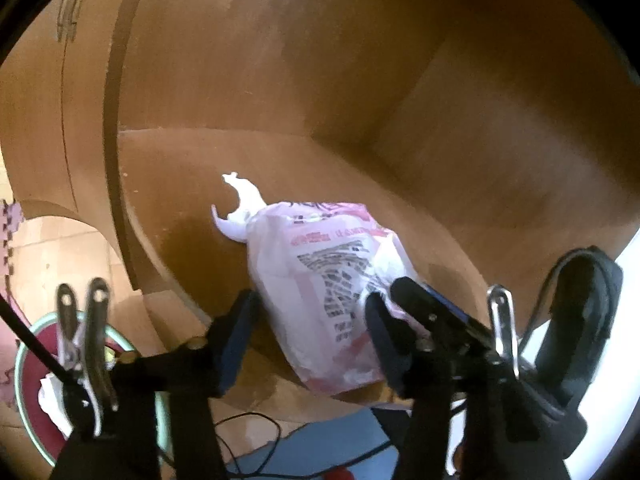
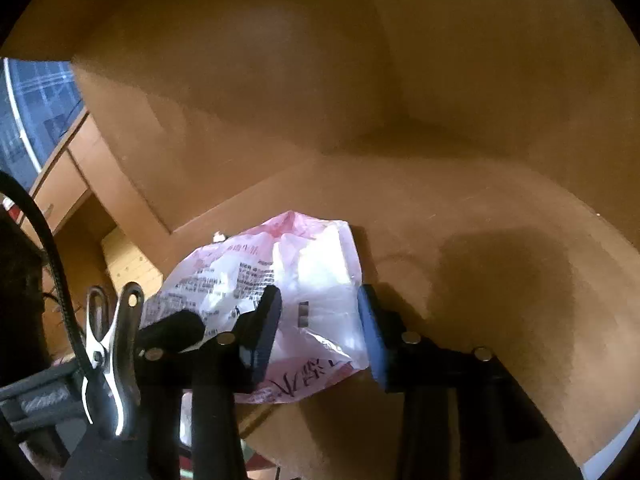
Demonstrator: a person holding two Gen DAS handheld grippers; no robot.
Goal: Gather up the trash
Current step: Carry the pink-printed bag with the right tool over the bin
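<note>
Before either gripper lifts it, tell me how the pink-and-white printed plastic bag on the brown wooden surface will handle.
The pink-and-white printed plastic bag is thin, creased film, so it will probably sag and fold rather than hold shape. It looks puffed and loosely filled, so likely light. Its glossy film may slip between the right gripper pads.

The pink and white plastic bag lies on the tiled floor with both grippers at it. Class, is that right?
Not quite. The plastic bag lies on a brown wooden shelf, not on the tiled floor, as the left wrist view shows. The left gripper and right gripper are at it.
</note>
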